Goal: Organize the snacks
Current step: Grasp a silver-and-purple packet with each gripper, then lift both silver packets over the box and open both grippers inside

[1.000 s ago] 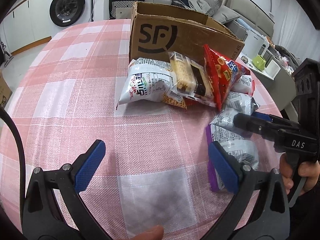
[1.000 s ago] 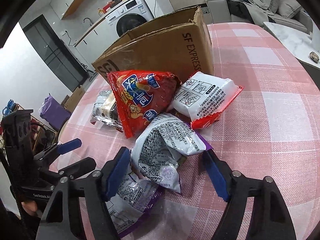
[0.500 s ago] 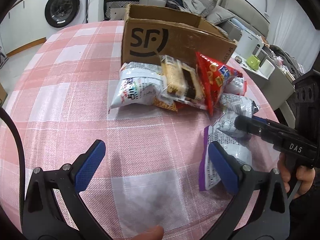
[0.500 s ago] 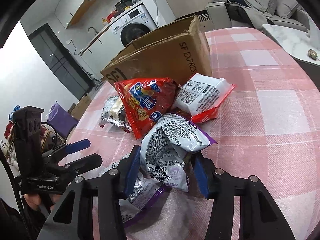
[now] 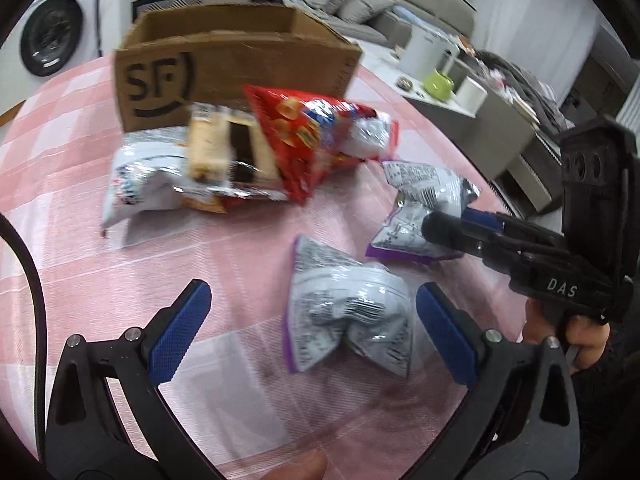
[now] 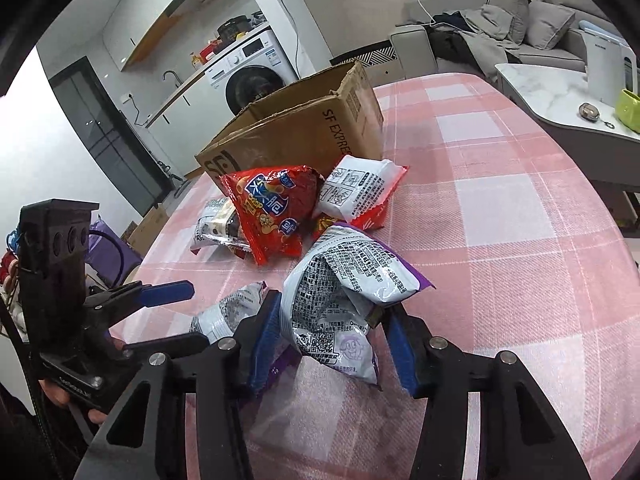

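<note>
My right gripper (image 6: 328, 336) is shut on a purple-and-white snack bag (image 6: 344, 280), its blue pads pinching the bag's crumpled lower half. The left wrist view shows the same bag (image 5: 416, 204) at the right gripper's (image 5: 436, 226) tips. My left gripper (image 5: 312, 328) is open. A second purple-and-white bag (image 5: 344, 312) lies on the cloth between its fingers, untouched. A red chip bag (image 6: 268, 208), a white-and-red packet (image 6: 360, 192) and a clear cake pack (image 5: 224, 148) are piled before the open cardboard box (image 6: 304, 132).
A pink checked cloth (image 6: 500, 240) covers the round table, bare on its right half. A white bag (image 5: 140, 176) lies at the pile's left. Beyond the edge are a marble side table (image 6: 560, 92) with a green cup, a sofa and a washing machine (image 6: 252, 80).
My right gripper has shut on the upper purple bag and drawn it away from the lower one. My left gripper has shifted right and rolled, so the second bag now sits between its fingers.
</note>
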Tool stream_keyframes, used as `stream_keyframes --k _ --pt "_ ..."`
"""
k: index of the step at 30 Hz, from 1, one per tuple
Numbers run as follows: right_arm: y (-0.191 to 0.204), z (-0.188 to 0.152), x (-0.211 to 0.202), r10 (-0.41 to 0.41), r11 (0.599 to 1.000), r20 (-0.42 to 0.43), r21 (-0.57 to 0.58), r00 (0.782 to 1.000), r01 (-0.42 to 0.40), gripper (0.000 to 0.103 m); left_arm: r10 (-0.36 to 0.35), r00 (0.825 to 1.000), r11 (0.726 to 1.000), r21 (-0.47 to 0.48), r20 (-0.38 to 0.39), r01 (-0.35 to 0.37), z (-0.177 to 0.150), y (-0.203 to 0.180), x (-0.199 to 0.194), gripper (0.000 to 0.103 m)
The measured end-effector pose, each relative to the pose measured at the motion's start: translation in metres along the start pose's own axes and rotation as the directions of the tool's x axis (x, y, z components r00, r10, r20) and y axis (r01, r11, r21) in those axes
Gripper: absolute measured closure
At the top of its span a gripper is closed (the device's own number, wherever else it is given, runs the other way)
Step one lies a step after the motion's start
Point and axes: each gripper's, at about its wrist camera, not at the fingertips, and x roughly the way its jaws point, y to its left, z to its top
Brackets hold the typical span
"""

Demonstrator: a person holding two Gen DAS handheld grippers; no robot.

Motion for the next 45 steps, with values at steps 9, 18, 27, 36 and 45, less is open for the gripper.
stream_keyframes --k 9,18,27,36,45 --pt "-0.011 -0.007 -0.017 -0.027 0.999 0.039 0.029 0.999 0.026 0.052 -0.026 0.996 0.999 0.032 -0.088 0.029 -0.003 -0.011 0.023 0.017" --pt "-0.014 -0.005 -0.020 -0.033 0.999 0.052 0.032 0.998 0.032 0.052 -0.117 0.992 0.992 0.036 -0.046 0.119 -0.011 -0.008 0.009 0.042" --pt "-0.002 0.003 -0.026 -0.004 1.000 0.096 -0.001 0.995 0.004 0.052 -0.074 0.992 0.997 -0.009 0.098 0.076 -0.008 0.014 -0.039 0.042" --pt "0.010 0.018 -0.034 0.010 0.999 0.138 -0.033 0.990 -0.006 0.052 0.005 0.978 0.998 -0.061 0.209 0.008 0.005 0.042 -0.087 0.042" --pt "0.022 0.037 -0.038 0.025 0.997 0.171 -0.071 0.985 -0.013 0.052 0.072 0.956 0.994 -0.099 0.285 -0.046 0.024 0.062 -0.111 0.042"
